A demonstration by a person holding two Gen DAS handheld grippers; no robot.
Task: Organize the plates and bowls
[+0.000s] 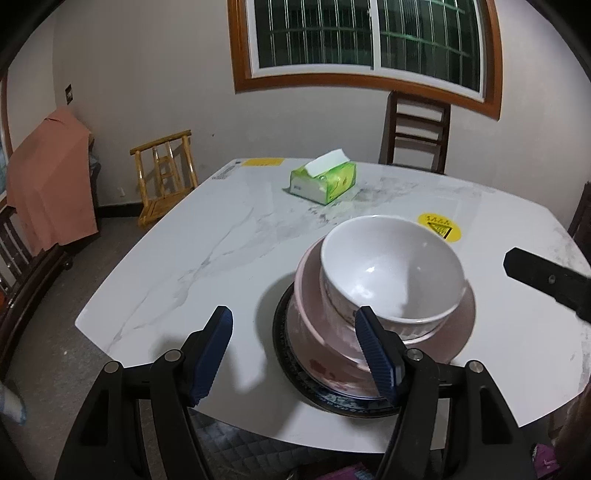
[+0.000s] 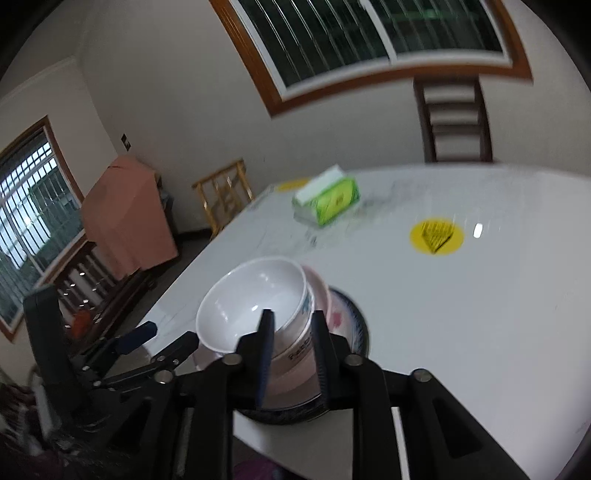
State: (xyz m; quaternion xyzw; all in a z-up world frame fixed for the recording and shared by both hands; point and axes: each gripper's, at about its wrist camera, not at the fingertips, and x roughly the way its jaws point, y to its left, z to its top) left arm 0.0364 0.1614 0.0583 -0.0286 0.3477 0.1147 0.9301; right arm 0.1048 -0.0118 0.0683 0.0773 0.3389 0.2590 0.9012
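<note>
- White marbled table (image 1: pixel 221 236) in a room with barred window (image 1: pixel 362 33); dark chair (image 1: pixel 413 133) at far edge
- Green tissue box (image 1: pixel 323 181) toward far edge
- White bowl (image 1: pixel 391 266) in pink bowl (image 1: pixel 314 325) on dark-rimmed plate (image 1: pixel 288 354), near edge
- Left gripper (image 1: pixel 295 354) wide apart, empty; right gripper (image 2: pixel 291 354) partly parted, astride white bowl's rim, contact unclear

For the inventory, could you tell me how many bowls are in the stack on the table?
2 visible: the white bowl on top, nested in the pink bowl, which sits on the dark-rimmed plate. Another could be hidden between them.
</note>
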